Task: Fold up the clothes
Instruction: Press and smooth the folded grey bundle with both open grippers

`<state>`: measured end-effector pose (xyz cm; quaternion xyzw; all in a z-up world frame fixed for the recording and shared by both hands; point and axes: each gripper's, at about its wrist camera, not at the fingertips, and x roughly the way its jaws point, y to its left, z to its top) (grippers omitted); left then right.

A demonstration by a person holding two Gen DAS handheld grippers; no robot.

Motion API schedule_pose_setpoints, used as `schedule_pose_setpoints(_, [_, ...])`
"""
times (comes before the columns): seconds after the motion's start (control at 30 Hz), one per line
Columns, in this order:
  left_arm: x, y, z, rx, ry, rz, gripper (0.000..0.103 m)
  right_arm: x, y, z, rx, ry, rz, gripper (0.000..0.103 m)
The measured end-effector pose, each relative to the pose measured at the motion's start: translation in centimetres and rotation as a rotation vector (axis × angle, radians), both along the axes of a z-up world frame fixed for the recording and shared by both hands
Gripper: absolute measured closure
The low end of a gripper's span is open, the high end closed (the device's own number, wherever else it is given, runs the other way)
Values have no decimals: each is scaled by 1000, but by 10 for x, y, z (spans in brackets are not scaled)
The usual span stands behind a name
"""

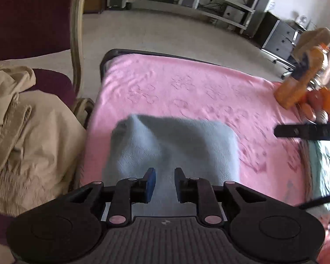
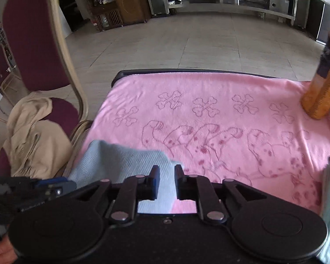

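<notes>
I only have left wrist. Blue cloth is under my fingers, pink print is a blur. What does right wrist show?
Observer: The pink blanket print is sharp there: a row of crossed bones above spotted dogs.
Operator: Where is the right gripper against the cloth?
Observer: The right gripper is open over the right edge of the blue cloth; pink shows under its right finger.
Operator: Left gripper visible there?
Observer: Yes, the left gripper comes in low at the left, at the cloth's near-left part.

pink blanket [image 2: 209, 101] over table [image 2: 129, 73]
</notes>
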<state>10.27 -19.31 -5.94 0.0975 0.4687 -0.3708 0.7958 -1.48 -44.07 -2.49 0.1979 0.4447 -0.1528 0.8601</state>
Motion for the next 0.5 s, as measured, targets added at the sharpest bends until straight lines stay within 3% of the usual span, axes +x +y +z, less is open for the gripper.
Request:
schedule_pose_setpoints(0.3, [-30, -29, -17, -31, -78, -77, 85, -4, 13, -8, 48, 46, 12, 85])
schedule_pose_setpoints(0.5, [-11, -56, -58, -2, 61, -96, 93, 23, 10, -38, 116, 37, 8, 85])
